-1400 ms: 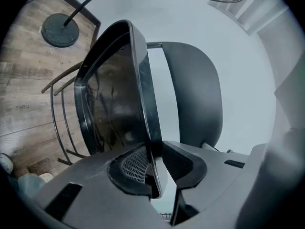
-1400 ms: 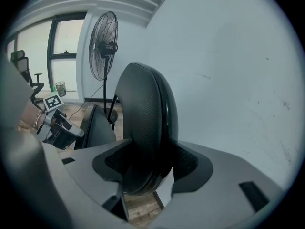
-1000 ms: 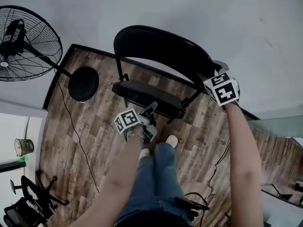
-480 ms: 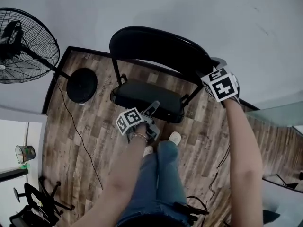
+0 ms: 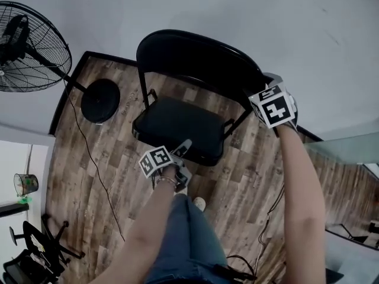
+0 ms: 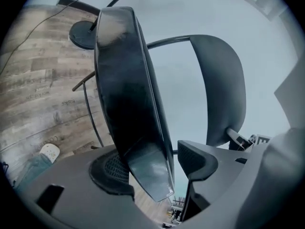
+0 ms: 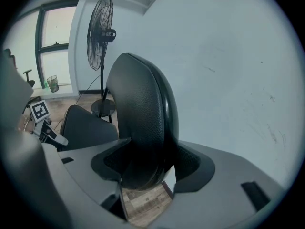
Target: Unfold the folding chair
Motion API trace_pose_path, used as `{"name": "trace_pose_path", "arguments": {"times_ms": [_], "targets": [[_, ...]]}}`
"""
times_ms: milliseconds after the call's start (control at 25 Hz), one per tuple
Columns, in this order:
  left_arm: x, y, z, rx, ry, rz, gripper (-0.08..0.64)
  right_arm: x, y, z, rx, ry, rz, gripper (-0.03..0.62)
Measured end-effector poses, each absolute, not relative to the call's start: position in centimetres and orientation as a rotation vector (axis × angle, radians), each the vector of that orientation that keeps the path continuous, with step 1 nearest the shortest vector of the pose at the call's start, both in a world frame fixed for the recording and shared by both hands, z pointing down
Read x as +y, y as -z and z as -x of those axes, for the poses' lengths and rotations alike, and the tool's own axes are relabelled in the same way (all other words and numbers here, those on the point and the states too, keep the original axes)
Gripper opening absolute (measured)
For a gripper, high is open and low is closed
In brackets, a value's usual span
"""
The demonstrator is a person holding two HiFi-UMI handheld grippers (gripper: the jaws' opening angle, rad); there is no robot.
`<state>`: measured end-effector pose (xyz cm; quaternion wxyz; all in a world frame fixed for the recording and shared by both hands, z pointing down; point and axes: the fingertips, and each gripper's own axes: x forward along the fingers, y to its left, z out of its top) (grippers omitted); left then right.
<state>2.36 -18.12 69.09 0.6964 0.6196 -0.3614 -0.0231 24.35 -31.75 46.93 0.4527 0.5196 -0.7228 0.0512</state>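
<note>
The black folding chair stands on the wood floor, its seat [image 5: 177,129] swung down almost level and its rounded backrest [image 5: 201,61] upright toward the wall. My left gripper [image 5: 185,148] is at the seat's front edge. In the left gripper view the seat edge [image 6: 124,89] lies between the jaws of the left gripper [image 6: 157,168], touching one pad with a gap to the other while the jaws are closing. My right gripper [image 5: 260,94] is shut on the backrest's top right corner. In the right gripper view the right gripper [image 7: 147,168] has both pads pressed on the backrest [image 7: 143,118].
A standing fan [image 5: 26,46] with a round base [image 5: 100,99] is left of the chair, and its cable [image 5: 89,152] runs across the floor. The grey wall [image 5: 249,10] is just behind the chair. The person's legs [image 5: 183,235] are right in front of the seat.
The seat has swung down from nearly folded to almost level. My left gripper moved down and toward the person with the seat's front edge. The right gripper kept hold of the backrest.
</note>
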Motion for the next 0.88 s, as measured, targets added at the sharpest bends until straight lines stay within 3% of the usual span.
{"name": "trace_pose_path", "arguments": {"times_ms": [880], "targets": [[-10.5, -80.8, 3.2, -0.861, 0.089, -1.229, 0.281, -31.9, -52.6, -24.3, -1.815, -0.194, -1.263, 0.276]]}}
